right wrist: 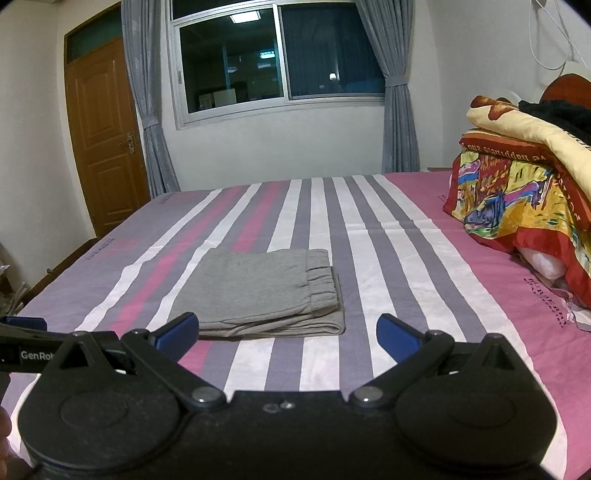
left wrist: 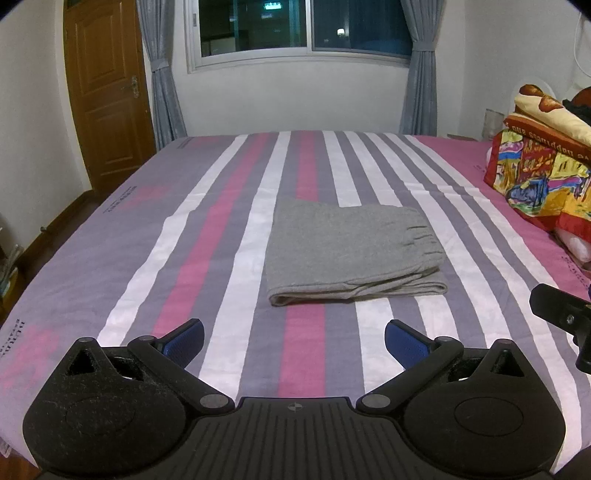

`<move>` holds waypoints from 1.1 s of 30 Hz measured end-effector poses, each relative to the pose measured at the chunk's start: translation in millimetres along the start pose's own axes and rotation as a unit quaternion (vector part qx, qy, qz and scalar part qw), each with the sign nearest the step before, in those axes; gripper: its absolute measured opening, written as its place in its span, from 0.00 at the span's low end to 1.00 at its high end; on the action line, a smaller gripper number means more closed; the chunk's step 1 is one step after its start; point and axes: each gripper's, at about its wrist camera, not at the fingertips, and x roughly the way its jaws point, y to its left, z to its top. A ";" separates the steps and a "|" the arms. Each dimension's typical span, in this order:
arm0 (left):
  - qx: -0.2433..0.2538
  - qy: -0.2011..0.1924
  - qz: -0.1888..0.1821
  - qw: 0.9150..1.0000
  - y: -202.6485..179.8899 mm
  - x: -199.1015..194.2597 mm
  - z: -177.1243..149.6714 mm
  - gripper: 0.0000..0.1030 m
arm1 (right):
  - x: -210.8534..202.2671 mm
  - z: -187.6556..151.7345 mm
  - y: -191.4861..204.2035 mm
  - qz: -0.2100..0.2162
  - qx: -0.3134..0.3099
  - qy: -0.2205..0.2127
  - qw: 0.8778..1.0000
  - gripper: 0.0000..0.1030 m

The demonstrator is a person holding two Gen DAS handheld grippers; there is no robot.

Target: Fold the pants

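Observation:
Grey pants [left wrist: 351, 251] lie folded into a flat rectangle on the striped bed sheet [left wrist: 207, 236], waistband to the right. My left gripper [left wrist: 294, 341] hovers open just short of their near edge, nothing between its blue pads. In the right wrist view the same pants [right wrist: 258, 291] sit ahead and slightly left; my right gripper [right wrist: 288, 334] is open and empty, its left pad just over the fold's near edge. Part of the right gripper [left wrist: 565, 325] shows at the left view's right edge, and the left gripper's body [right wrist: 26, 347] at the right view's left edge.
A pile of colourful folded bedding [right wrist: 517, 195] sits at the bed's right side, with a white bundle [right wrist: 543, 266] under it. A wooden door [left wrist: 107, 92], a window [left wrist: 303, 29] and curtains stand behind the bed. The bed's left edge drops to the floor [left wrist: 48, 236].

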 end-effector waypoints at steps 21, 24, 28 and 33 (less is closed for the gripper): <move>0.000 0.000 0.000 1.000 -3.1 7.1 4.4 1.00 | 6.1 0.3 0.2 0.001 -0.001 -0.001 1.000 1.00; 0.000 0.000 0.000 1.000 -3.1 7.3 4.3 1.00 | 6.3 0.6 0.5 0.001 -0.001 0.000 1.000 1.00; 0.000 0.000 0.000 1.000 -3.4 7.3 4.3 1.00 | 8.3 1.3 0.2 0.002 -0.002 0.000 1.000 1.00; 0.001 -0.001 -0.001 1.000 -3.4 9.0 5.1 1.00 | 9.0 1.3 -0.1 0.004 -0.003 -0.004 1.000 1.00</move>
